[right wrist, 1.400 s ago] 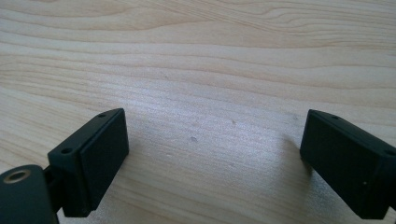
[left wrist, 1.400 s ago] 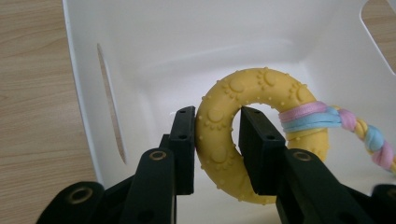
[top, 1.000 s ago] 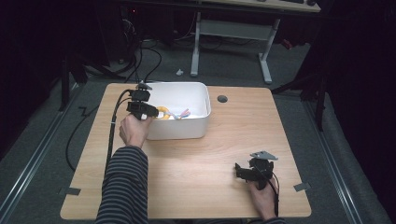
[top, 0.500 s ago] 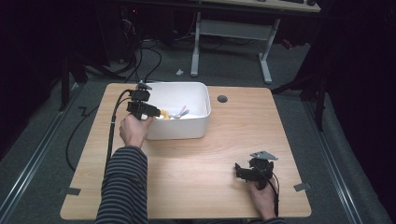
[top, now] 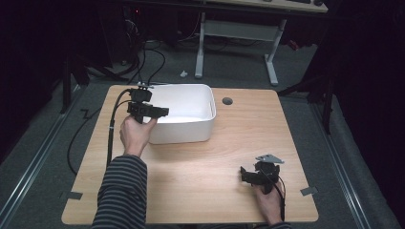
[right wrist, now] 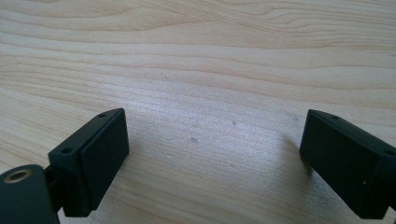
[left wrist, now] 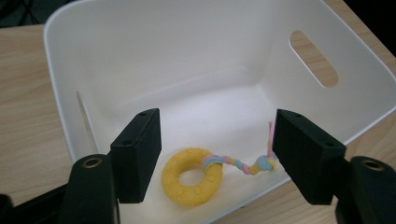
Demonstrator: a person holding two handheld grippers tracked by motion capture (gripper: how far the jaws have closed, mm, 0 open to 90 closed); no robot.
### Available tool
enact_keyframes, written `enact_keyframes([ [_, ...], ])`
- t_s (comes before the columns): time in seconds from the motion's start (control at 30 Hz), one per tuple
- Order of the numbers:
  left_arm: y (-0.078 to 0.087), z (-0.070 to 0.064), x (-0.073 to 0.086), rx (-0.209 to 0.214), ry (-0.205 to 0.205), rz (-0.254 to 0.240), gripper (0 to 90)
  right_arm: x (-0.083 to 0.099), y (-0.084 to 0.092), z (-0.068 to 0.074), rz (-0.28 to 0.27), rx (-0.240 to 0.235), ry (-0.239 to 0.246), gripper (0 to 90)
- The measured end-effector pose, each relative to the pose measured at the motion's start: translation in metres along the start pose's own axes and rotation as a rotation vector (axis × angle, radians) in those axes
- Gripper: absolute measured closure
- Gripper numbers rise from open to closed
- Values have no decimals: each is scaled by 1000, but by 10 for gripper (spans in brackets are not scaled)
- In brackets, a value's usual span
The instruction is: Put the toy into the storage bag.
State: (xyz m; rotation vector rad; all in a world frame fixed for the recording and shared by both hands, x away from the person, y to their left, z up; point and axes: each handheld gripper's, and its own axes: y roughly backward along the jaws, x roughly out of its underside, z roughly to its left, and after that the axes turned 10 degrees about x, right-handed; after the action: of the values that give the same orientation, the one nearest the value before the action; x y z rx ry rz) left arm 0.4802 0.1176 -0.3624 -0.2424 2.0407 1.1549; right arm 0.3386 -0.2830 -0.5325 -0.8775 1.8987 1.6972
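Note:
A white plastic bin (top: 181, 125) stands at the back left of the wooden table (top: 205, 157). In the left gripper view a yellow ring toy (left wrist: 192, 176) with a pastel braided rope tail (left wrist: 238, 164) lies on the floor of the bin (left wrist: 196, 56). My left gripper (top: 160, 111) hovers over the bin's near left rim, open, with the ring below and between its jaws (left wrist: 217, 163). My right gripper (top: 244, 174) rests low near the table's front right, open over bare wood (right wrist: 215, 158).
A round cable hole (top: 227, 101) sits in the table behind the bin's right side. The left gripper's cable (top: 111, 133) trails off the table's left edge. A desk frame (top: 239, 33) stands on the dark floor beyond.
The ring toy, seen at the left gripper over the bin's rim earlier, now lies on the bin's floor. Both hands have barely moved.

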Motion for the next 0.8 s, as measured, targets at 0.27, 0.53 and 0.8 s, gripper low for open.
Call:
enact_keyframes([
  [0.27,28,-8,8,-13,-44,-60,332,0,0,0,1,-1,-2,78],
  [0.53,50,-8,26,-23,-77,-94,328,0,0,0,2,-1,1,79],
  [0.8,68,-6,44,-34,-88,-129,322,0,0,0,2,-3,1,80],
])
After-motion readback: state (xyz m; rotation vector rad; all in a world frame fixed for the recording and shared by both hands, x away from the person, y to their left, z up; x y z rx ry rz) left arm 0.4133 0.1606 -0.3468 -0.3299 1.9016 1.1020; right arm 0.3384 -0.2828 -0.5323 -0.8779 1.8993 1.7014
